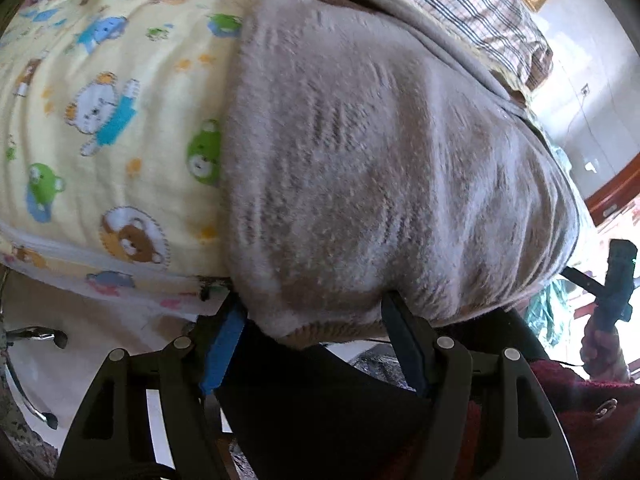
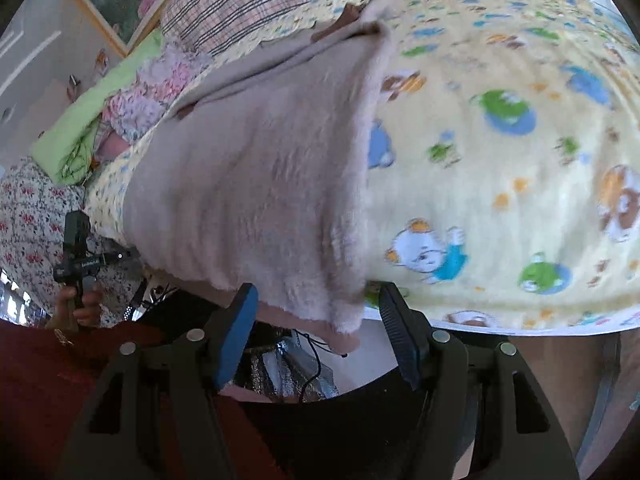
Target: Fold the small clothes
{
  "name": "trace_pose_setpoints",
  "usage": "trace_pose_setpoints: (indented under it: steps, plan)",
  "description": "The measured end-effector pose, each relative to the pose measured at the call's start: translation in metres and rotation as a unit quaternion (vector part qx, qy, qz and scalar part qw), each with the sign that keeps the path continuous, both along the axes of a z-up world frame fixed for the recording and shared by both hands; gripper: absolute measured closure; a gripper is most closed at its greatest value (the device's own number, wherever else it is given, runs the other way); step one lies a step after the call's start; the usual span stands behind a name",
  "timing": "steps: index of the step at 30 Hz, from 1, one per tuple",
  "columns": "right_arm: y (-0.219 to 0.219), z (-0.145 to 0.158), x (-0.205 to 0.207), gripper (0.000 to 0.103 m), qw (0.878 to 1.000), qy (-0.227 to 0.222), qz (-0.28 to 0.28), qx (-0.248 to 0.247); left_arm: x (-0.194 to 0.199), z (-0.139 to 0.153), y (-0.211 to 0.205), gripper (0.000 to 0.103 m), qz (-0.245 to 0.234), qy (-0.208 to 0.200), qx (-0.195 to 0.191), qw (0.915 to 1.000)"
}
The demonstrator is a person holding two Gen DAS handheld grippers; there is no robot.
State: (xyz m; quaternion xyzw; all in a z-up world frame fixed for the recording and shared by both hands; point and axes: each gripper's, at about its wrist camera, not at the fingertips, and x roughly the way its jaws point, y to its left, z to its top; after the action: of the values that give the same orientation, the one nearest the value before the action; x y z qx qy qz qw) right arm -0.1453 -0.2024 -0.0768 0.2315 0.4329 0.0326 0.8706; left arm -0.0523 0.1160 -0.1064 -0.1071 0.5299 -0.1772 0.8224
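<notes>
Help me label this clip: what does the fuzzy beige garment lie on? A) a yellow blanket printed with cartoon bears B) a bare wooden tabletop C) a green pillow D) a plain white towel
A: the beige garment is spread over a yellow blanket printed with cartoon bears, its near edge hanging off the front.

The beige garment (image 1: pixel 360 168) is fuzzy, napped fleece; the cartoon-bear blanket (image 1: pixel 112 120) is soft matt flannel. The gripper fingers (image 2: pixel 236 336) look like matt plastic.
</notes>
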Motion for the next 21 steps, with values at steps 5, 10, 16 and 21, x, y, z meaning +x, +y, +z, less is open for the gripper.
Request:
trace_pose_setpoints:
  steps: [5, 10, 16, 21]
  plan:
    - [0.011, -0.010, 0.009, 0.039, 1.000, 0.002, 0.013, -0.002, -0.005, -0.004, -0.012, 0.057, -0.019, -0.004, 0.012, 0.9997]
    - [0.017, -0.010, 0.011, 0.073, 0.999, 0.006, 0.034, -0.024, -0.012, -0.002, -0.013, 0.091, -0.032, -0.014, 0.020, 0.9992]
    - [0.014, 0.003, 0.007, 0.090, 0.998, -0.011, 0.061, 0.019, -0.026, 0.025, -0.006, 0.097, -0.053, -0.047, 0.008, 0.9975]
    - [0.017, 0.032, 0.008, 0.090, 0.991, -0.062, 0.094, 0.075, -0.033, 0.072, 0.000, 0.097, -0.059, -0.100, -0.036, 0.9926]
